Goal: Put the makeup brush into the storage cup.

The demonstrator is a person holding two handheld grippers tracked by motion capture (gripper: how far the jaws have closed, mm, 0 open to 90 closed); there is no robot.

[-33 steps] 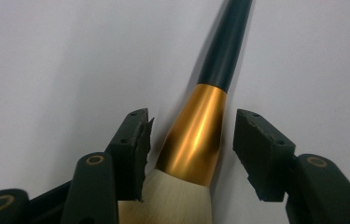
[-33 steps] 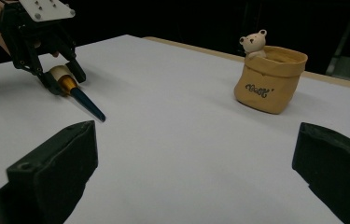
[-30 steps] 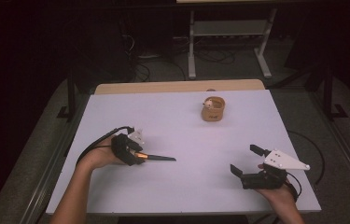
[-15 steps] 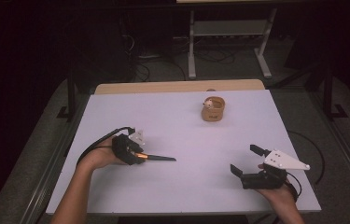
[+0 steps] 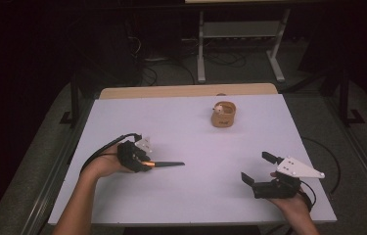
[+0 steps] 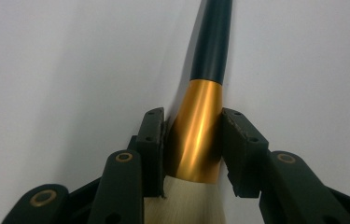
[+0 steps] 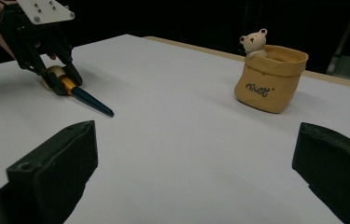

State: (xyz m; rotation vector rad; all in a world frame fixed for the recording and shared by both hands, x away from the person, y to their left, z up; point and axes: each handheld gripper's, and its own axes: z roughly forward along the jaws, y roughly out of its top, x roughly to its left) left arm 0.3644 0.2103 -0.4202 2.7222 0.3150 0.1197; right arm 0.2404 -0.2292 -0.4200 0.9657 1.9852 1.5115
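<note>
- Left gripper sits low on the table, toward its left edge. Its jaws have just been closing and now clamp the gold collar of a brush from both sides.
- The brush lies flat, its dark handle pointing toward the middle of the table; pale bristles show at the bottom of the left gripper view.
- Right gripper rests near the front right corner, jaws wide apart, nothing between them.
- A tan pouch with a small bear on its rim stands upright near the back edge, well apart from both grippers.
- Risk: the collar is smooth, round and tapered, so the brush could likely slide or swivel between the pads on lifting, with the long handle dragging the tip down.
- Risk: a tilted handle could knock the pouch over if it arrives low; the pouch looks light.
- Room: broad bare surface between brush and pouch, nothing in the way. The left edge is close behind the left hand, so a backward pull has little margin.
</note>
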